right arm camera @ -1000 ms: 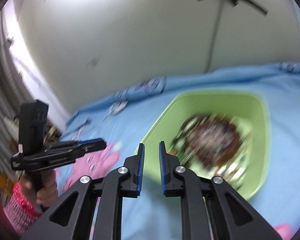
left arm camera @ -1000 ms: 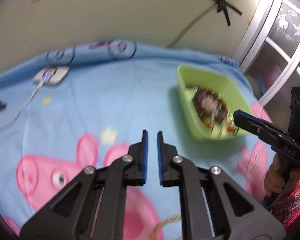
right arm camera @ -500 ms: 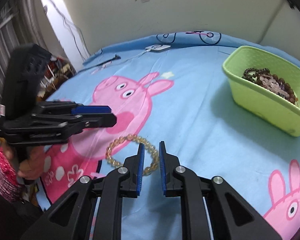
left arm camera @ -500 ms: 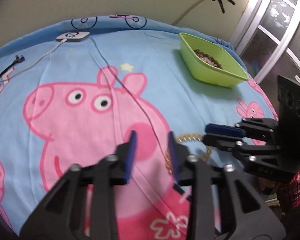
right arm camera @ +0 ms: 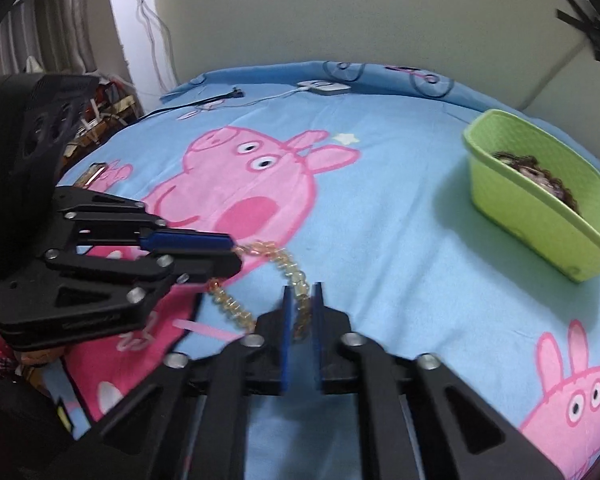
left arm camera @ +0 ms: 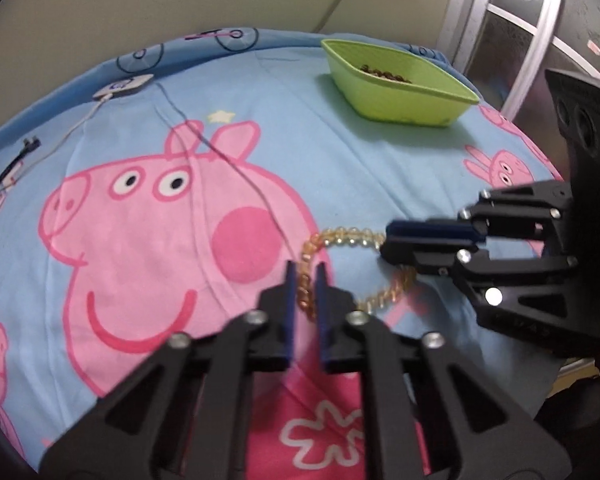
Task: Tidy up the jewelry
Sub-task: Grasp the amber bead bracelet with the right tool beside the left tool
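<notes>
A bracelet of amber beads [left arm camera: 348,238] lies in a loop on the pig-print blue sheet [left arm camera: 340,152]. My left gripper [left arm camera: 305,270] is closing, and the loop's left side runs between its fingers, pads against the beads. My right gripper [left arm camera: 386,242] comes in from the right, shut, with its tips at the loop's right side and covering part of it. In the right wrist view the bracelet [right arm camera: 284,260] shows past my right gripper [right arm camera: 301,292], and my left gripper [right arm camera: 236,252] meets it from the left. A green basket [left arm camera: 400,96] holding dark bead jewelry [left arm camera: 384,74] stands at the far right.
A white charger puck [left arm camera: 124,86] and its cable lie at the sheet's far left, near a black cable [left arm camera: 12,168]. A wall runs behind and a window frame [left arm camera: 536,52] stands to the right. Clutter [right arm camera: 100,112] sits beyond the sheet's left edge. The basket [right arm camera: 532,216] is clear of both grippers.
Both grippers came back from the basket and down to the bracelet. The left one opened wider, then narrowed around the beads. The right one stayed shut.
</notes>
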Demonstrator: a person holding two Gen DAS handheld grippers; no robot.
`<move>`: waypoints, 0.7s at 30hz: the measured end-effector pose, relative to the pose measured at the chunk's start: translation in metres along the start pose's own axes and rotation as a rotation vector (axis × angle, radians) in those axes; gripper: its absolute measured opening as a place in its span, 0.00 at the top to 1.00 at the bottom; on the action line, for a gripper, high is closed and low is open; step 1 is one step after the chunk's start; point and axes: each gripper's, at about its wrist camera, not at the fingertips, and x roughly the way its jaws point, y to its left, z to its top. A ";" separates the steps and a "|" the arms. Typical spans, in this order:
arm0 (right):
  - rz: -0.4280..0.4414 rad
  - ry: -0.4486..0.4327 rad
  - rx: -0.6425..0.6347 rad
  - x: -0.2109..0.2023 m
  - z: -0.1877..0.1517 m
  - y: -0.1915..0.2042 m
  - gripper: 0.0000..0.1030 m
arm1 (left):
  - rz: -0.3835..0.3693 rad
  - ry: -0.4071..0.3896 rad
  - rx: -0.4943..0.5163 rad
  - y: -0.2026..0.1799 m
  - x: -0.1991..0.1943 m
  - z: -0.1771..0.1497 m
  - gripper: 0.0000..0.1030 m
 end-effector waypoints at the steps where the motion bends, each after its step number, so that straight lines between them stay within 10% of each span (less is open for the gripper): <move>1: 0.000 -0.001 -0.005 0.001 0.002 0.003 1.00 | 0.008 -0.004 -0.012 0.006 -0.001 0.000 0.93; 12: 0.102 0.020 -0.058 0.054 0.053 0.053 1.00 | 0.200 -0.046 -0.192 0.090 -0.023 0.001 0.93; 17: 0.157 0.042 0.026 0.064 0.059 0.045 1.00 | 0.202 -0.058 -0.222 0.100 -0.020 -0.007 0.67; 21: 0.150 0.042 0.016 0.063 0.058 0.047 1.00 | 0.196 -0.059 -0.222 0.100 -0.020 -0.007 0.66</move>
